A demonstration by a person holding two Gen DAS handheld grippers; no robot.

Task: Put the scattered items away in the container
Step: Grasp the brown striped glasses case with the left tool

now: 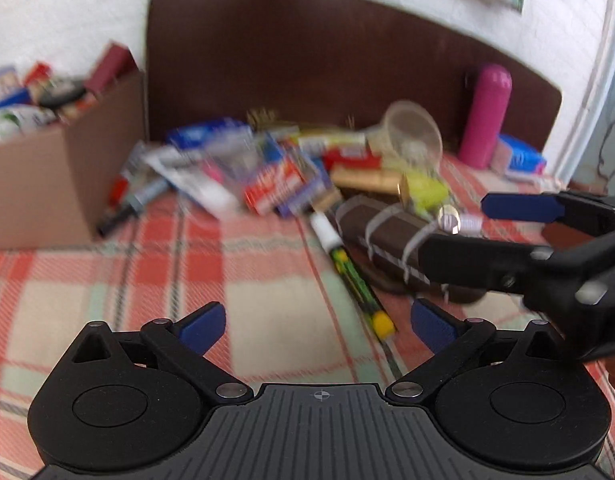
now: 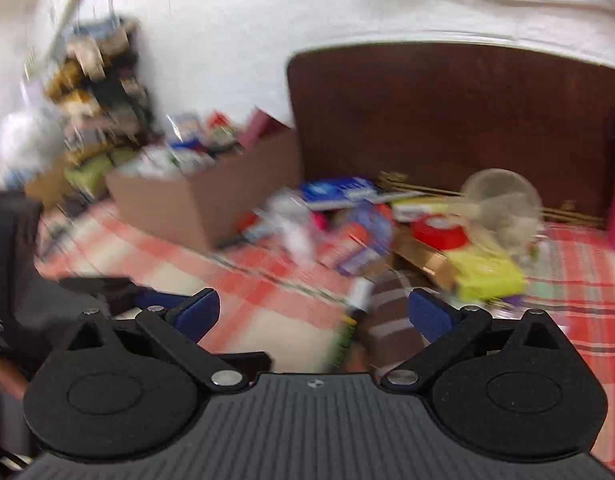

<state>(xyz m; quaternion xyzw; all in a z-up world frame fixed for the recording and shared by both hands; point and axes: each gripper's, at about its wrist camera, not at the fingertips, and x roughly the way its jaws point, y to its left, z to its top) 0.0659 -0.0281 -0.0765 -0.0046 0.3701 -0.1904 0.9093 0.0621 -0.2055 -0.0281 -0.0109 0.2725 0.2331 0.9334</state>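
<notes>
A cardboard box [image 1: 47, 184] [image 2: 195, 204] stuffed with packets stands on the left of the checked cloth. Loose packets, boxes and a clear plastic cup [image 1: 413, 128] [image 2: 503, 204] lie in a pile [image 1: 275, 176] by the dark headboard. A green and yellow marker [image 1: 347, 264] with a white cap and a brown striped bundle [image 1: 387, 240] [image 2: 387, 320] lie nearest. My left gripper [image 1: 318, 326] is open above bare cloth, with the marker just ahead of it. My right gripper [image 2: 313, 312] [image 1: 455, 232] is open over the brown bundle, holding nothing. Both views are blurred.
A pink bottle [image 1: 485, 116] stands at the back right beside a blue packet [image 1: 521, 156]. The dark headboard [image 1: 307, 52] and white wall close off the far side. In the right wrist view, cluttered shelves [image 2: 95, 92] stand beyond the box and my left gripper [image 2: 107, 292] shows low left.
</notes>
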